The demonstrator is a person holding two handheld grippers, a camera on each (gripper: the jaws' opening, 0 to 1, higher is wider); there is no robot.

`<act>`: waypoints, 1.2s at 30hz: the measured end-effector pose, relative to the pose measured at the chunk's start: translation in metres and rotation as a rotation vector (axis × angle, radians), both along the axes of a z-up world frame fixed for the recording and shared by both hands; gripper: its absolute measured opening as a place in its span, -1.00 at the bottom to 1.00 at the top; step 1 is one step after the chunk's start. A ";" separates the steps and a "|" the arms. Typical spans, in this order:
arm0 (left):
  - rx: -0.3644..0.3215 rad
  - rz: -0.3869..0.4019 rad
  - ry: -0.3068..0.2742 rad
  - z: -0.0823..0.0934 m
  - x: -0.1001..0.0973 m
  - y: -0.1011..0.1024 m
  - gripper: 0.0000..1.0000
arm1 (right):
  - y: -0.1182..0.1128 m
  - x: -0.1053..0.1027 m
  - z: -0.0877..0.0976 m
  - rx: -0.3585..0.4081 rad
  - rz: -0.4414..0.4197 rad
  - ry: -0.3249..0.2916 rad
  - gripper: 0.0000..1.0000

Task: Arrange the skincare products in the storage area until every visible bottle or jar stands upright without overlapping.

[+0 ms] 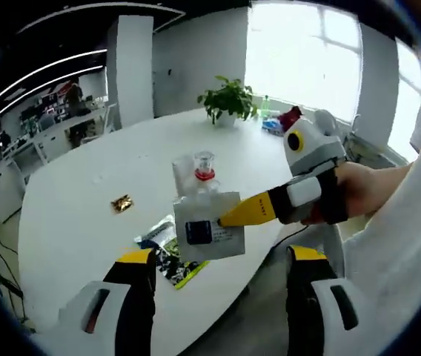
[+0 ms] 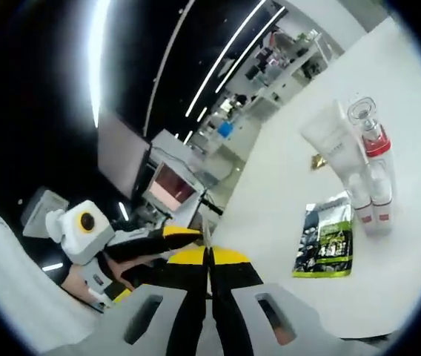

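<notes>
1. Broadly, a big white oval bench [image 1: 84,215] carries everything, with a potted plant [image 1: 229,100] at its far end.
2. Held above the bench's near edge, the right claw [image 1: 225,219] reaches in from the right and pinches a thin pale sachet [image 1: 209,226] by its right edge; in the right gripper view that claw's [image 2: 209,259] jaws are pressed together with only a sliver of the sachet between them.
3. Down at the near side of the left gripper view, the left claw [image 1: 221,256] stands wide and holds nothing.
4. Lying flat near the bench edge is a dark and green packet [image 2: 325,241], and just beyond it a white tube [image 2: 338,152] rests on its side.
5. Beside the tube is a clear bottle [image 2: 370,159] with a red collar; I cannot tell from these views whether it stands or lies.
6. Further left on the bench sits a small gold wrapper [image 1: 122,202].
7. Judging by looks, the sachet is light and floppy, so it will sag; grip it near the middle of one edge. The bottle looks hard, slick and breakable, best taken round its body below the collar.
</notes>
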State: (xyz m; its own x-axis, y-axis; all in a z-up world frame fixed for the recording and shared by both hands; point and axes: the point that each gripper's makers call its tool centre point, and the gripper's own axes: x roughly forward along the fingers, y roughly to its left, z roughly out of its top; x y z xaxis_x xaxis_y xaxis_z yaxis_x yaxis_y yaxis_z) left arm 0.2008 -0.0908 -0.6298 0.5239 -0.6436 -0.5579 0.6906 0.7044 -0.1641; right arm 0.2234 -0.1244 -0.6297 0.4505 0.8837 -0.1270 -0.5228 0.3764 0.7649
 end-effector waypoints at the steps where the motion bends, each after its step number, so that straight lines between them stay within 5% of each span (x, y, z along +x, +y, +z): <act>1: -0.017 -0.003 0.012 0.000 -0.001 0.001 0.41 | 0.001 -0.002 0.001 0.009 0.016 0.010 -0.98; 10: -0.294 -0.045 0.161 0.011 -0.013 0.021 -0.20 | 0.017 -0.030 0.005 0.025 0.227 0.027 -0.98; 14: -0.292 -0.065 0.217 -0.002 -0.019 0.029 -0.41 | 0.025 -0.045 0.004 0.041 0.332 0.051 -0.98; 27: -0.370 -0.058 0.261 -0.006 -0.028 0.028 -0.82 | 0.030 -0.048 0.005 0.057 0.351 0.076 -0.98; 36: -0.501 0.072 0.319 -0.008 -0.022 0.031 -0.90 | 0.031 -0.039 0.006 0.037 0.301 0.047 -0.96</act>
